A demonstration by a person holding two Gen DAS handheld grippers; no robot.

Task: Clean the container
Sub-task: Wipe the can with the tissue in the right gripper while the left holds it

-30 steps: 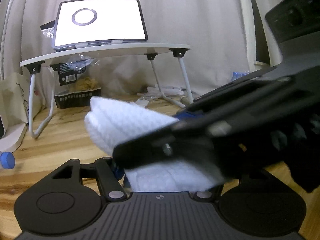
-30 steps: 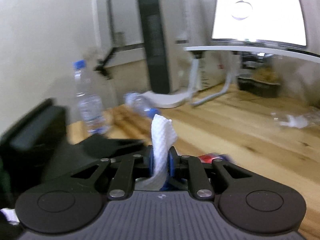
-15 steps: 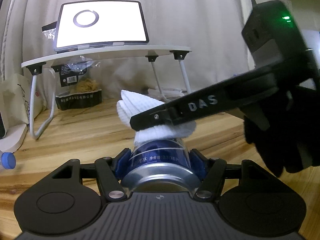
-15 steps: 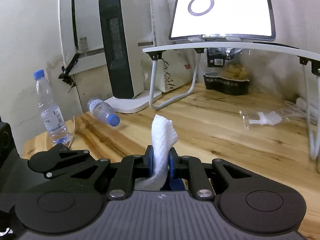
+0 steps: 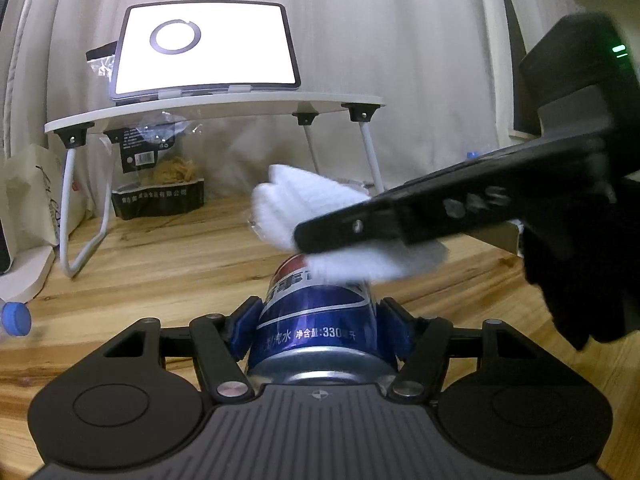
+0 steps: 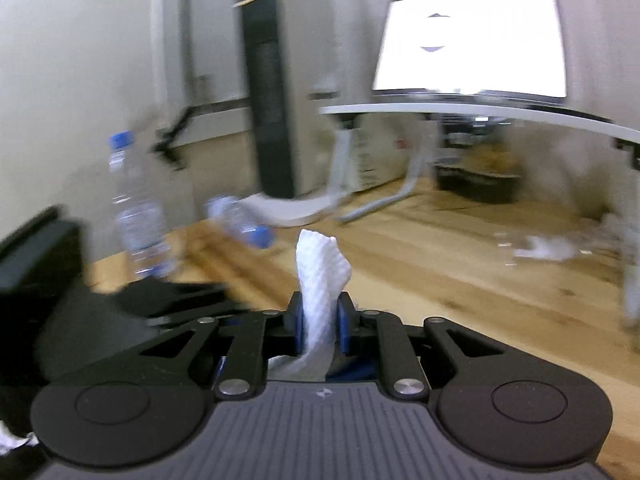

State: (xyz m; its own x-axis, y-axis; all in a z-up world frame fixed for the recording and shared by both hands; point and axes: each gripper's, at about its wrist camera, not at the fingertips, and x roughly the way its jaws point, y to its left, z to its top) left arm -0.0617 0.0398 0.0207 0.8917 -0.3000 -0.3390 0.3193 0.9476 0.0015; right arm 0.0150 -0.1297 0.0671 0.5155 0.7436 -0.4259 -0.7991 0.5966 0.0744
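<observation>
In the left wrist view, your left hand-held gripper [image 5: 320, 320] is clamped on a blue drink can [image 5: 316, 312], its blue pads pressed against both sides, above the wooden worktop [image 5: 168, 264]. Your right hand-held gripper [image 5: 320, 236] reaches in from the right, laying a folded white cloth [image 5: 304, 204] on the can's far end. In the right wrist view, blurred, your right hand-held gripper [image 6: 320, 316] pinches that white cloth [image 6: 320, 276] upright, its jaws easing apart with the cloth between them; two water bottles [image 6: 136, 208] sit on the worktop at left.
</observation>
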